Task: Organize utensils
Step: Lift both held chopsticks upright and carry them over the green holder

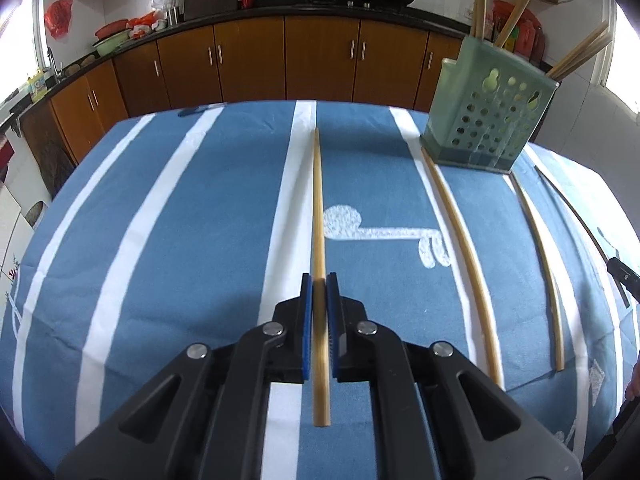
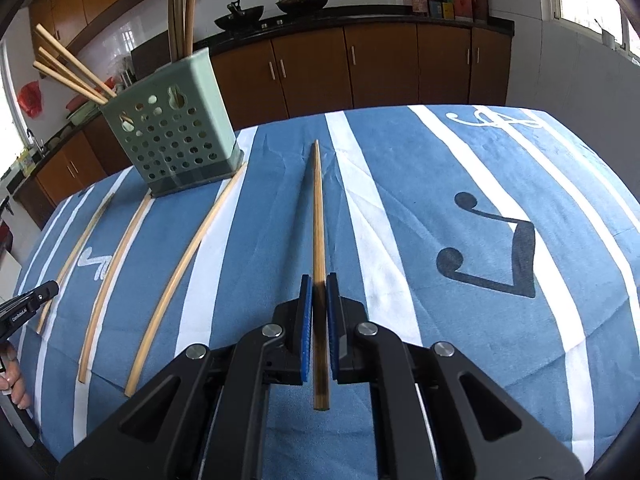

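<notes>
My left gripper (image 1: 319, 280) is shut on a light bamboo chopstick (image 1: 318, 208) that points straight ahead over the blue striped cloth (image 1: 180, 220). My right gripper (image 2: 319, 280) is shut on a darker chopstick (image 2: 317, 208), also pointing ahead. A green perforated utensil holder (image 1: 486, 114) stands at the far right in the left wrist view and at the far left in the right wrist view (image 2: 176, 140); several chopsticks stand in it. Loose chopsticks lie on the cloth (image 1: 464, 248) (image 1: 540, 260) (image 2: 184, 256) (image 2: 112, 276) (image 2: 72, 256).
The right gripper's tip shows at the right edge of the left wrist view (image 1: 622, 276); the left gripper's tip and a hand show at the left edge of the right wrist view (image 2: 30, 304). Brown kitchen cabinets (image 1: 320, 60) with woks on the counter stand beyond the table.
</notes>
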Tool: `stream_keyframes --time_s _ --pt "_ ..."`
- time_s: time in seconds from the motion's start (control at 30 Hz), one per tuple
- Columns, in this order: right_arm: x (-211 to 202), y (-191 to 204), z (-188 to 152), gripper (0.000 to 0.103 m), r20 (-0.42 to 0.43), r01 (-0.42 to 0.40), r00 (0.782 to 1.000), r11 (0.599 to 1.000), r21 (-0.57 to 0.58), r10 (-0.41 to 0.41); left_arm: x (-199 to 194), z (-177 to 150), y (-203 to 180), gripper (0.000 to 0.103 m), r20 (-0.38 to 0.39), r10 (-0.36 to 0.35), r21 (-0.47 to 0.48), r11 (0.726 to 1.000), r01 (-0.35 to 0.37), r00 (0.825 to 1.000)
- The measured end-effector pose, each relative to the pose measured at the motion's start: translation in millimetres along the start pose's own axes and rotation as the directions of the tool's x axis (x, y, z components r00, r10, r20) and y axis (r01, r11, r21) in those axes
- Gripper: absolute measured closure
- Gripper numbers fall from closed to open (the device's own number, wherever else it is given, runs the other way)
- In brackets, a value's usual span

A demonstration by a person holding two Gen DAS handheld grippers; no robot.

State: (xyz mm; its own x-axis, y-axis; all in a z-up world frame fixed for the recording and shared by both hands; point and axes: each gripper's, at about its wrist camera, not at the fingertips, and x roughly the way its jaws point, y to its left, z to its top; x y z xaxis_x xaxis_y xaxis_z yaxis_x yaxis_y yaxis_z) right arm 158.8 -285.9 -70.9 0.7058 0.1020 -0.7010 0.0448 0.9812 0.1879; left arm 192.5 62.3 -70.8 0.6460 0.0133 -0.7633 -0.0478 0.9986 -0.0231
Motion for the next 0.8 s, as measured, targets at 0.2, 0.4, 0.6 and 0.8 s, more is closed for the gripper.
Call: stream_keyframes --time_s 0.2,0.4,0.6,0.8 --pt "-20.2 -5.2 12.1 0.095 0.067 0.0 0.998 1.0 0.019 -0.001 -31.9 14.9 0.7 0.095 0.089 -0.01 -0.004 1.0 0.01 0.996" --pt "-34.7 -6.2 20.2 0.095 0.116 -0.01 0.993 0.999 0.03 0.006 -56.6 27.8 1.2 0.095 0.157 -0.024 -0.011 1.0 0.026 0.987" --pt "-43.5 -5.0 26.9 0.095 0.153 -0.013 0.988 0.999 0.032 0.008 -69.6 36.1 1.3 0.095 0.191 -0.029 -0.015 0.999 0.032 0.981" --pt "-57.4 -5.3 38.9 0.095 0.208 -0.02 0.978 0.999 0.033 0.013 -79.9 43.8 0.4 0.095 0.223 -0.035 -0.017 0.999 0.04 0.974"
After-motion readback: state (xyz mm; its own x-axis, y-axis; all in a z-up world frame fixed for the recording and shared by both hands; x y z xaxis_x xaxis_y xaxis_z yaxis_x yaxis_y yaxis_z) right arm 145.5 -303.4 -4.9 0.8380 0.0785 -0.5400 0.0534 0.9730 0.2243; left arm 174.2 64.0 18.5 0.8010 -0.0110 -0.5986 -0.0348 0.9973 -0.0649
